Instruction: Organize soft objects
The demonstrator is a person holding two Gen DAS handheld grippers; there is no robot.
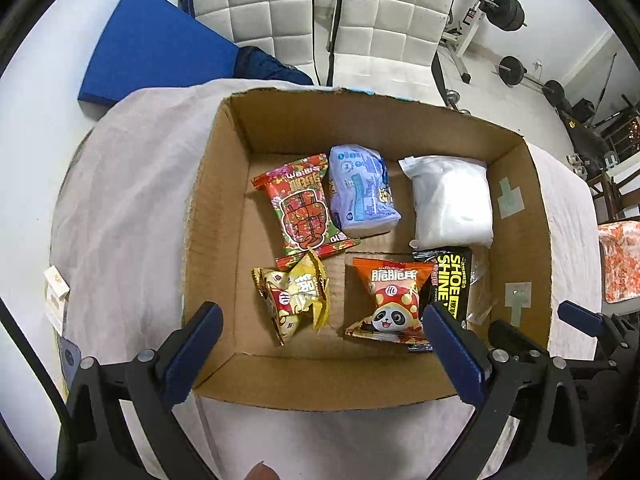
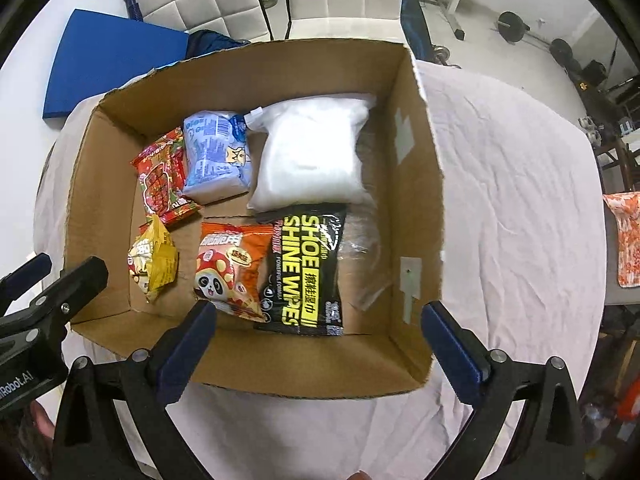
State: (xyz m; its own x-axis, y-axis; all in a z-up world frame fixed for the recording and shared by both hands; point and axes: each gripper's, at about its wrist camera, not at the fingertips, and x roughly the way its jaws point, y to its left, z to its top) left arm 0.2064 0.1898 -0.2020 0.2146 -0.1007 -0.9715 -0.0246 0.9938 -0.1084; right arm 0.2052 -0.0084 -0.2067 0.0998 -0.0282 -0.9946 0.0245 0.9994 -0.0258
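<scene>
Six soft packs lying flat inside the cardboard box (image 2: 416, 184), laid out in two rows so none buries another. Along the box's far wall: red snack packet (image 1: 306, 204), pale blue tissue pack (image 1: 362, 194), white zip bag (image 1: 450, 200), the blue pack's edge resting over the red one. Along the box's near wall: crumpled yellow snack packet (image 1: 296, 298), orange panda snack packet (image 1: 390, 300), black shoe shine wipes pack (image 2: 306, 272), the panda packet overlapping the wipes' left edge. Nothing soft left outside the box on the cloth-covered desk (image 2: 512, 184), so sorting judged nearly or fully done.

Left gripper (image 1: 320, 354) hanging above the box's near wall, jaws spread wide, nothing between them. Right gripper (image 2: 316, 354) likewise above the box's near right corner, jaws fully apart and empty. Both pointing down into the box, apparently released and clear of the packs.
</scene>
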